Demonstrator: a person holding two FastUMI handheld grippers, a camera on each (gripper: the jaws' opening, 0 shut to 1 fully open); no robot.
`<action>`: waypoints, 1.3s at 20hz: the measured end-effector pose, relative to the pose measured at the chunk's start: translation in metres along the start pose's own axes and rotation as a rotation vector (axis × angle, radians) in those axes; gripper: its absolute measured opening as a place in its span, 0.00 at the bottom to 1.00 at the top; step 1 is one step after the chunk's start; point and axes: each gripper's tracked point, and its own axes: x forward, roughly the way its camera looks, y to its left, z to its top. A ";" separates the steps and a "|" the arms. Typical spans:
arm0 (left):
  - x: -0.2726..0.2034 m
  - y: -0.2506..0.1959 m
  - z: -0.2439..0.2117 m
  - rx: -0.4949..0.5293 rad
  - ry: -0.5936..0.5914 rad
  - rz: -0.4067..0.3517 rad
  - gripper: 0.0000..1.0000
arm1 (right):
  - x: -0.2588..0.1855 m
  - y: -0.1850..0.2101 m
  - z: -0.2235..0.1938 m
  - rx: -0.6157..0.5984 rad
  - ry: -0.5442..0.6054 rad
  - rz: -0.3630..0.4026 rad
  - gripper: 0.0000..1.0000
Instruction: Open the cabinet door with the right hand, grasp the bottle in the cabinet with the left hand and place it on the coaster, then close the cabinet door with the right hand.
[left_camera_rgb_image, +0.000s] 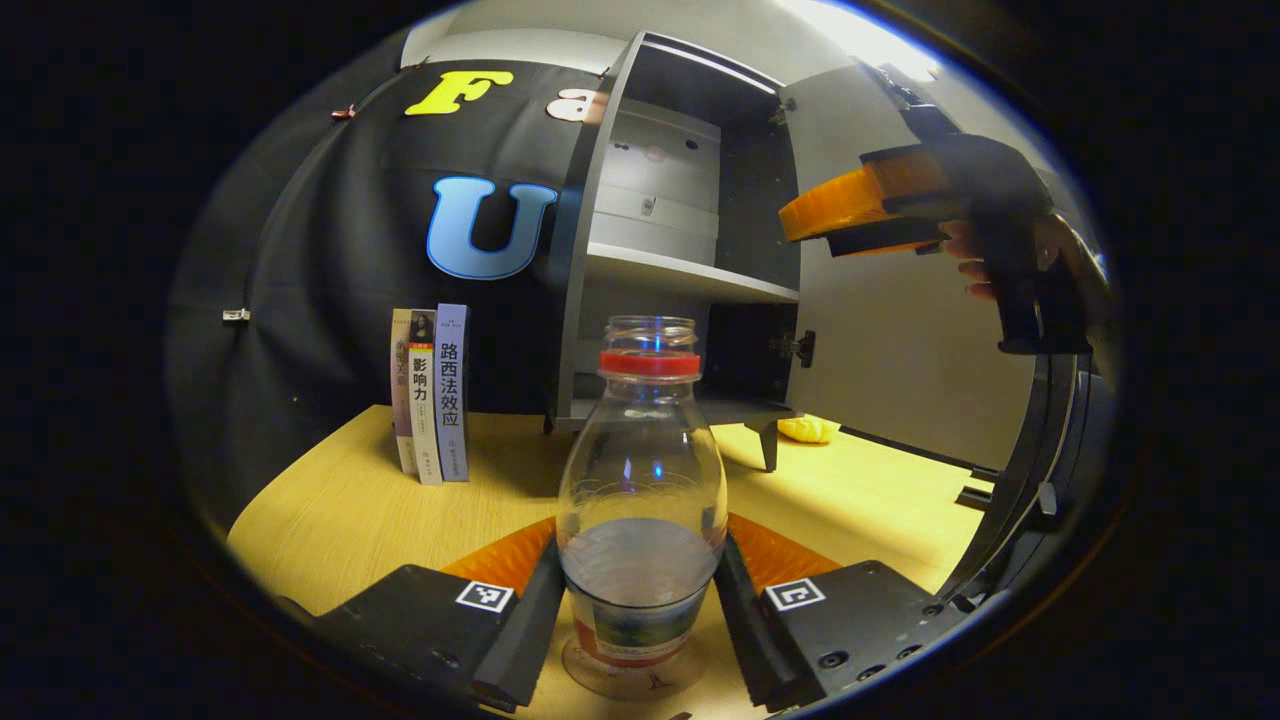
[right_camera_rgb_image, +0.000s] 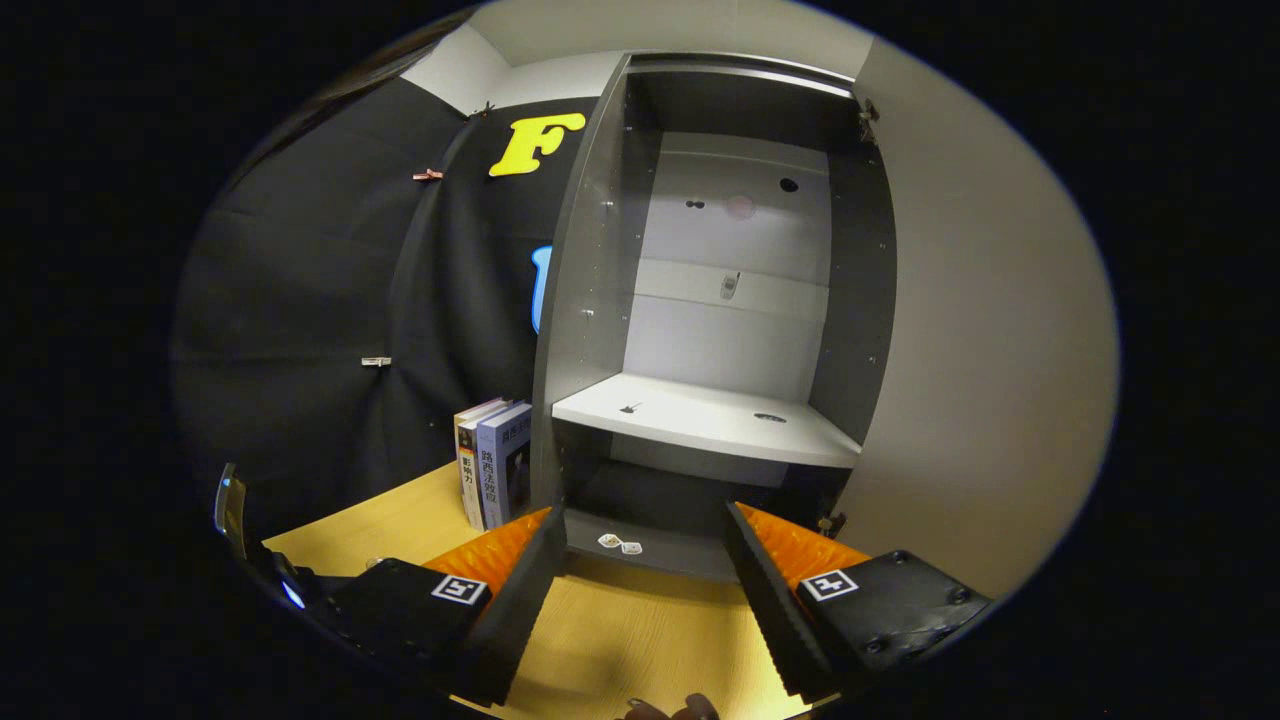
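**Bottle on the coaster, cabinet door open**

On the wooden table, seen from the left gripper view, the left gripper has both fingers against the bottle, which stands on the clear coaster before the cabinet. Books stand left of the cabinet; the right gripper hangs beside its open door.

From the right gripper view, the right gripper faces the cabinet shelf, jaws wide and empty.

Each claw is black (screwed plates, square coded markers) with ribbed orange fingers.
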 end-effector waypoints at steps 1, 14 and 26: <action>0.000 0.000 -0.004 0.003 0.006 0.001 0.77 | 0.001 0.000 -0.002 -0.001 0.007 0.001 0.98; 0.003 -0.006 0.010 0.003 0.014 -0.003 0.95 | -0.006 0.004 -0.003 0.019 0.034 0.022 0.98; 0.007 -0.035 0.188 0.052 -0.137 -0.125 0.95 | -0.061 -0.042 0.078 0.037 -0.073 -0.060 0.98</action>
